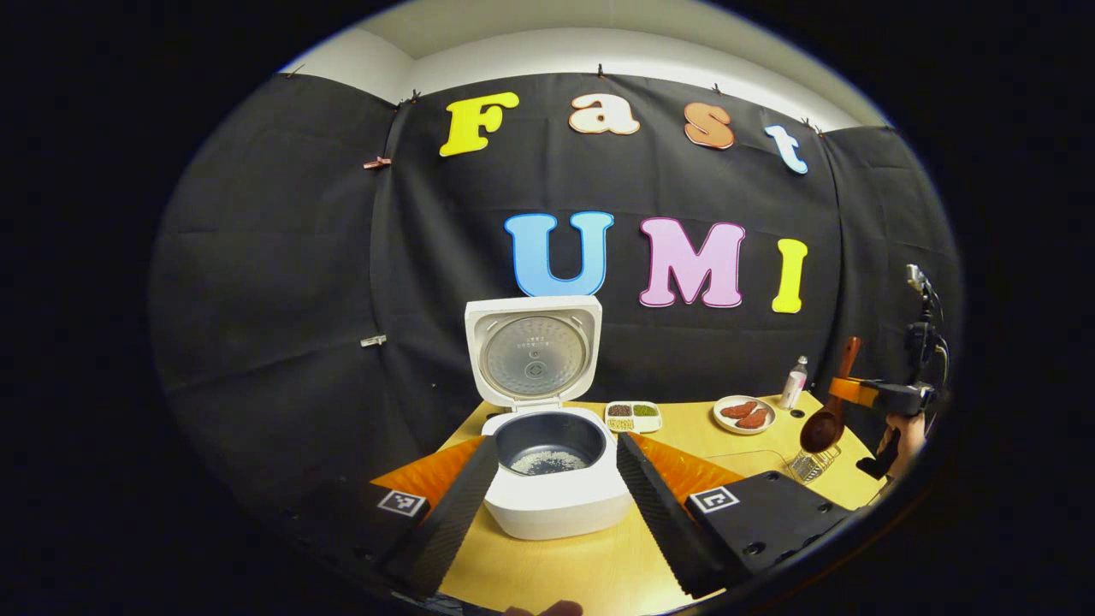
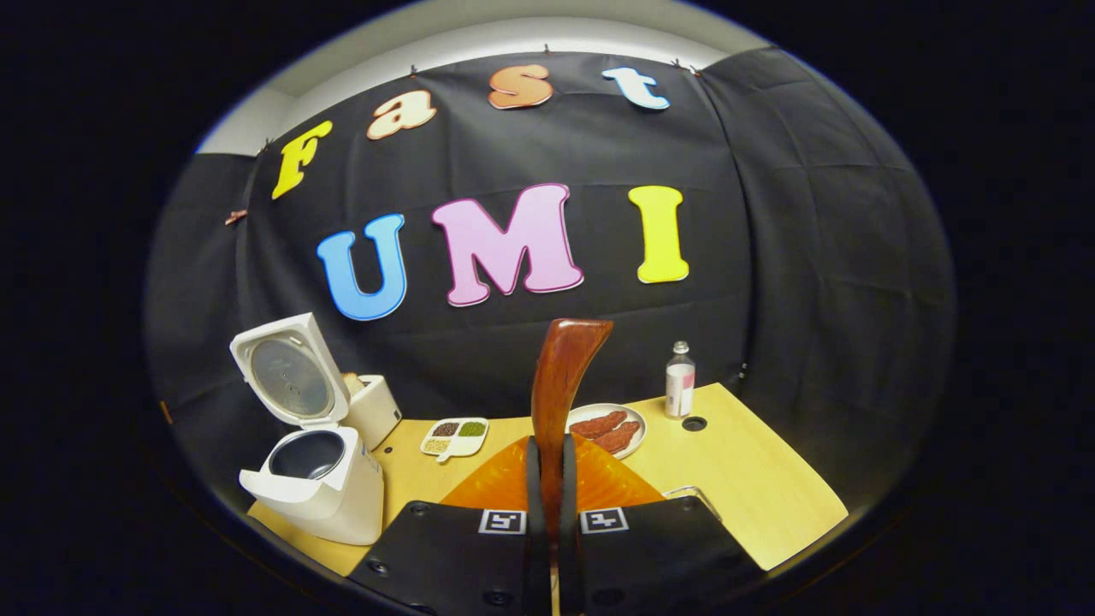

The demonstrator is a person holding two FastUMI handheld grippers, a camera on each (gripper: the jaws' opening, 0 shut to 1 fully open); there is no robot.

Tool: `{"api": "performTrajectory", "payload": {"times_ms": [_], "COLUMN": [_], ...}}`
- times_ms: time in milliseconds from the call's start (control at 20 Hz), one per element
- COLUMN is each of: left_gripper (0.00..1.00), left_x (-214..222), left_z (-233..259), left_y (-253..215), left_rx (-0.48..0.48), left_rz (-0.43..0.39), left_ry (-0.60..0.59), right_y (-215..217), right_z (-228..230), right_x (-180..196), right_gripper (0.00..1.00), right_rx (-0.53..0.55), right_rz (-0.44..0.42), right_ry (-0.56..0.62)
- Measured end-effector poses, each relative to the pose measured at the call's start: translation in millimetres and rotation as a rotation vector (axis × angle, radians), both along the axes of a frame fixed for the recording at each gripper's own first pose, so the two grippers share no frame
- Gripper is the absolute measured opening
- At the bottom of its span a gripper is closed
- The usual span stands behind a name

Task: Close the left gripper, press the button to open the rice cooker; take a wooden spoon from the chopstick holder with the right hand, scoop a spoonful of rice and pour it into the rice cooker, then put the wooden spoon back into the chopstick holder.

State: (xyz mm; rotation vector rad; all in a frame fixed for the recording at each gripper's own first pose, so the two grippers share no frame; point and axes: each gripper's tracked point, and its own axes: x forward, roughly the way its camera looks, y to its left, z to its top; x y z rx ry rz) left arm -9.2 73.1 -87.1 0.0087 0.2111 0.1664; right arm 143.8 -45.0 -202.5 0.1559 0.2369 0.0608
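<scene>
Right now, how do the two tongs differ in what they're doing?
The left tongs stand wide open and hold nothing, framing the open rice cooker; the right tongs are shut on the wooden spoon. In the left gripper view the right tongs hold that spoon bowl-down over the wire chopstick holder, while the left tongs hang near the cooker. Both are held above the wooden table.

One rice cooker (image 2: pixel 312 466), one wooden spoon (image 2: pixel 560 385), one bottle (image 2: pixel 680 381), two dishes (image 2: pixel 454 436).
</scene>
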Motion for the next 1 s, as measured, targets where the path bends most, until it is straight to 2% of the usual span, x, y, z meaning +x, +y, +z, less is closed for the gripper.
{"api": "performTrajectory", "payload": {"times_ms": [150, 300, 550, 750, 1000], "left_gripper": [0.96, 0.96, 0.96, 0.96, 0.96], "left_x": [3.2, 7.4, 8.5, 8.6, 13.0], "left_z": [-3.2, -11.6, -27.6, -40.4, -44.8], "left_y": [10.5, 15.3, 26.2, 37.0, 42.2], "left_rx": [-0.001, 0.001, -0.019, -0.038, -0.072], "left_rz": [-0.020, -0.044, -0.051, -0.040, -0.037], "left_ry": [-0.003, 0.012, 0.047, 0.073, 0.074], "right_y": [31.6, 60.9, 64.6, 54.3, 53.1], "right_z": [-27.4, -64.8, -122.0, -155.6, -147.1], "right_x": [8.8, 17.6, 32.2, 10.1, -23.7], "right_gripper": [0.08, 0.08, 0.08, 0.09, 0.09], "right_rx": [-0.113, -0.206, -0.289, -0.340, -0.334], "right_rz": [0.011, 0.069, 0.082, 0.110, 0.076], "right_ry": [0.021, 0.064, 0.127, 0.203, 0.216]}}
